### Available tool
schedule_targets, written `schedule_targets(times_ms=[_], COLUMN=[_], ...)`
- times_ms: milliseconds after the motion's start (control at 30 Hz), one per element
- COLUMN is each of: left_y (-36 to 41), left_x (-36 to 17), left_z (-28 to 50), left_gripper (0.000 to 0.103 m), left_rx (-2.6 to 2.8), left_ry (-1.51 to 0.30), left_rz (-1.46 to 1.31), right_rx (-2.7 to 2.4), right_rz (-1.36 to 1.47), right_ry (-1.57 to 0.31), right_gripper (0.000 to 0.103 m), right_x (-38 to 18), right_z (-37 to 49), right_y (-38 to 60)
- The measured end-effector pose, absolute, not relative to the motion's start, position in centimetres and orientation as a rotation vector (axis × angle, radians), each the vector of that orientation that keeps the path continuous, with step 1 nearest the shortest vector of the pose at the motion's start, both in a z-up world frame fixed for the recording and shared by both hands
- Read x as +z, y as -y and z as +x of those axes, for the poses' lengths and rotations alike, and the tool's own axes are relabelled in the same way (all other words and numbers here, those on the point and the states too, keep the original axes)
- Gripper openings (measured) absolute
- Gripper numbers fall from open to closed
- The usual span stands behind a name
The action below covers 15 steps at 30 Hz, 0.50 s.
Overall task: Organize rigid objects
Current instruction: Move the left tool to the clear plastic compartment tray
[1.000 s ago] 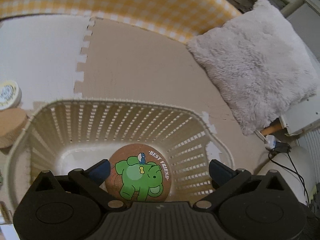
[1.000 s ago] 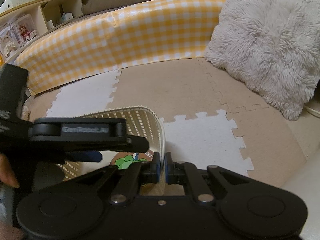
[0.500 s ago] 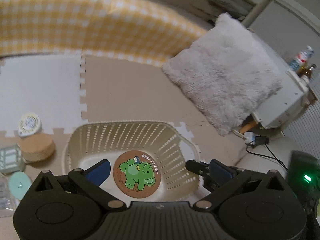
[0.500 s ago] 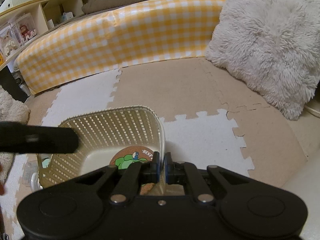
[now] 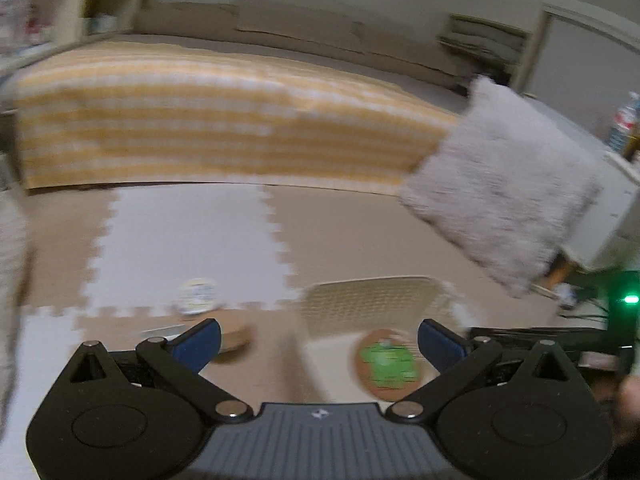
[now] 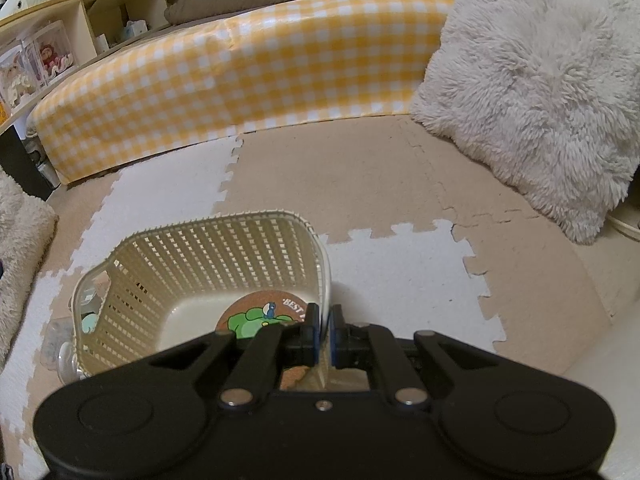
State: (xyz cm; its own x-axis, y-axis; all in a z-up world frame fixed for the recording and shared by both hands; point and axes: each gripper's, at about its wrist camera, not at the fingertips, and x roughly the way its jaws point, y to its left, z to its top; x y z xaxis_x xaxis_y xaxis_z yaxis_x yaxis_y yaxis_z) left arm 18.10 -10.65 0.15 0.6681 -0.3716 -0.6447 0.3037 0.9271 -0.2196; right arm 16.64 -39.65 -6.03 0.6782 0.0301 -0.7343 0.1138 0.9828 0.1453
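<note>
Left wrist view, blurred: the left tool (image 5: 319, 344) stands wide open with nothing between its blue pads (image 5: 198, 342). Taking the cream lattice basket (image 5: 372, 300) as the landmark, the round cork coaster with a green animal print (image 5: 386, 362) lies flat on the basket's floor. Out on the foam puzzle floor mat (image 5: 184, 232), left of the basket, a plain cork disc (image 5: 236, 340) lies just beside the left pad, and a small round white tin (image 5: 198, 296) sits farther left and behind it. Behind the basket runs a yellow checked bolster (image 5: 224, 120); a shaggy grey cushion (image 5: 504, 188) leans to the basket's right rear.

Right wrist view, sharp: the right tool (image 6: 325, 330) is clamped shut on the near right wall of the basket (image 6: 208, 252), one pad inside and one outside the rim. The coaster (image 6: 264, 314), lettered "BEST", lies on the basket floor just left of the tool's pads. Through the basket's left wall a pale teal object (image 6: 91, 322) shows on the floor outside; what it is cannot be told. The cushion (image 6: 532, 80) lies well to the basket's right rear, the bolster (image 6: 240, 84) behind it.
</note>
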Motion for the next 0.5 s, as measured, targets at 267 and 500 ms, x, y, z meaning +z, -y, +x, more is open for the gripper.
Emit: schedule_targets(times_ms=[267,500], left_y=[5.4,1.7], left_x=[-3.3,-6.7], left_z=[18.6,18.9], left_gripper=[0.103,0.103], left_rx=[-0.168,-0.073], left_ry=[-0.747,-0.795], left_rz=[-0.057,-0.078], right_rx=[-0.050,-0.052], right_rz=[0.176,0.164], right_ry=[-0.825,-0.826], right_gripper=[0.005,0.006], right_x=[-6.0,-6.0], right_z=[16.6,16.6], right_y=[39.5,39.5])
